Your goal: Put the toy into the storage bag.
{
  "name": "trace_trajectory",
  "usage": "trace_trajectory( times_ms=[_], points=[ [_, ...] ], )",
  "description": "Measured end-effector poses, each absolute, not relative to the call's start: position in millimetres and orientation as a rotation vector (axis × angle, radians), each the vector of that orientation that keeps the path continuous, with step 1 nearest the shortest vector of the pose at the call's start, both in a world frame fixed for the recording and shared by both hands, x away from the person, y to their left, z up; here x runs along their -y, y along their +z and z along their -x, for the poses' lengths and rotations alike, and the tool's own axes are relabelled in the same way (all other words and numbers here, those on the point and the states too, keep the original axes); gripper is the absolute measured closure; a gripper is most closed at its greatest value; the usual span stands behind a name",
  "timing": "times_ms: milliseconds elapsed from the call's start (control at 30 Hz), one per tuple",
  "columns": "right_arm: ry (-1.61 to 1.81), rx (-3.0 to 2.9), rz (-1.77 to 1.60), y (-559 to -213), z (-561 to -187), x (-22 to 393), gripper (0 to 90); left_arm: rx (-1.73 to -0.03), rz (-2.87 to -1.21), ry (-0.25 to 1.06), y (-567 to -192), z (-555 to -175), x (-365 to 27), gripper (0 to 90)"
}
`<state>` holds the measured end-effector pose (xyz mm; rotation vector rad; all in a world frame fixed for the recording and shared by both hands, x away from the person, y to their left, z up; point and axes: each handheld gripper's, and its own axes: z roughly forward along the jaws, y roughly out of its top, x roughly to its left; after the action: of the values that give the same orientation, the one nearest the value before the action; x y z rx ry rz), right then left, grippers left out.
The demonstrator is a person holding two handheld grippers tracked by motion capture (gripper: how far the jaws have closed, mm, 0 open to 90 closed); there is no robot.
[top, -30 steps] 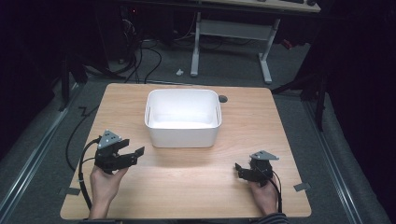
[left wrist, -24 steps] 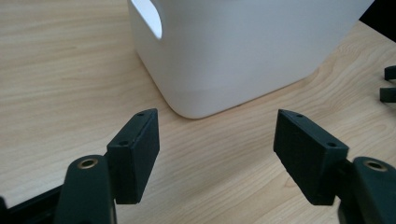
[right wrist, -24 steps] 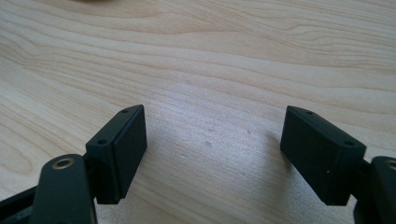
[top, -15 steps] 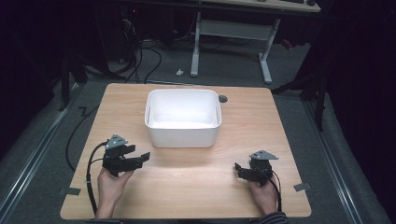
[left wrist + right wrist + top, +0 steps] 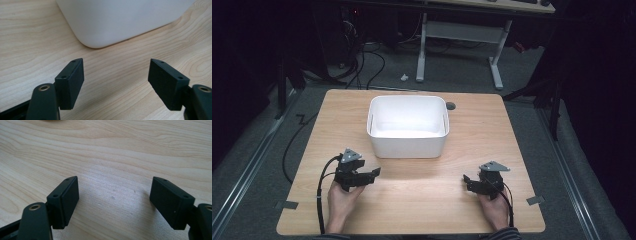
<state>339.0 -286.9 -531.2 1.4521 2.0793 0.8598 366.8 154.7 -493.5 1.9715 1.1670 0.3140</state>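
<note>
Your left claw [image 5: 373,172] rests low on the bench [image 5: 422,200], jaws apart and empty, pointing past the near corner of the white tub [image 5: 408,125] just ahead. Your right claw [image 5: 468,182] sits apart too, holding nothing. Next, line up on the tub's rim. Since earlier, your left hand has dropped closer to the bench, jaws just widening.

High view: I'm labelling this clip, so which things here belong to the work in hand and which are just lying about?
In the work:
- white bin, nearest the grippers
- left gripper, jaws open, nothing between them
- right gripper, jaws open, nothing between them

Lying about:
- tape pieces on the table edge
- cables on the floor
- desk frame behind
</note>
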Motion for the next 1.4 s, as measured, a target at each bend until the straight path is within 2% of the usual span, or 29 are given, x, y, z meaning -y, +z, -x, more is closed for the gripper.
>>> trace_trajectory(
  times_ms=[500,733,1033,1400],
  points=[
    [0.861,-2.08,-1.453,-531,-339,287,23.6,-1.211,-1.924,0.35,-517,-375,-149,30.1],
    [0.864,-2.076,-1.458,-531,-340,287,24.0,-1.208,-1.984,0.374,-525,-380,-143,31.2],
    [0.863,-2.076,-1.459,-531,-340,287,24.1,-1.202,-1.972,0.411,-534,-379,-144,32.0],
    [0.863,-2.076,-1.458,-531,-340,287,23.6,-1.185,-2.034,0.491,-536,-375,-134,27.0]
  ],
)
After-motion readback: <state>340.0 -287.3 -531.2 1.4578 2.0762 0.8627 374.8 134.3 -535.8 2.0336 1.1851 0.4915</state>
